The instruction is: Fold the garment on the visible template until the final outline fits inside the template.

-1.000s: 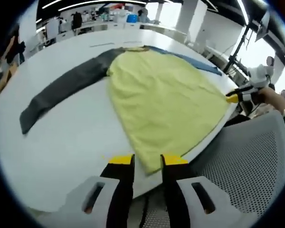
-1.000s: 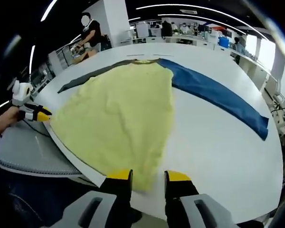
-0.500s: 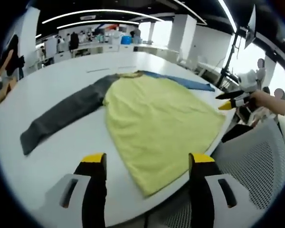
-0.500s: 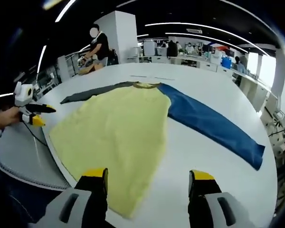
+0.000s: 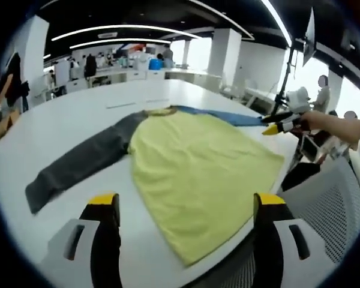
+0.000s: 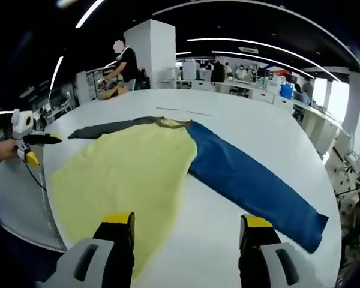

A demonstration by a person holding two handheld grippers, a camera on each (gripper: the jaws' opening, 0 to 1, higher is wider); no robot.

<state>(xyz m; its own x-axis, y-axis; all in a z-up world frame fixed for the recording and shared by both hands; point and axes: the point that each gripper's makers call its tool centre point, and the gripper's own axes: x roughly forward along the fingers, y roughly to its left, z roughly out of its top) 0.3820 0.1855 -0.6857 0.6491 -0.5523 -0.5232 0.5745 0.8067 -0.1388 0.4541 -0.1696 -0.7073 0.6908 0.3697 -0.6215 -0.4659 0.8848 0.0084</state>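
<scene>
The garment lies flat on the white counter, yellow body toward the near edge, its hem corner just over that edge. The grey sleeve and the blue sleeve stretch out sideways, with bare counter beyond each. The left gripper and right gripper hover above the near edge, fingers spread wide, holding nothing

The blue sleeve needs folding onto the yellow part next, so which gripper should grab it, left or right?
Probably the right gripper. In its view the blue sleeve stretches out just beyond its open jaws, on its side of the yellow body. The left gripper, also open, faces the grey sleeve instead.
</scene>
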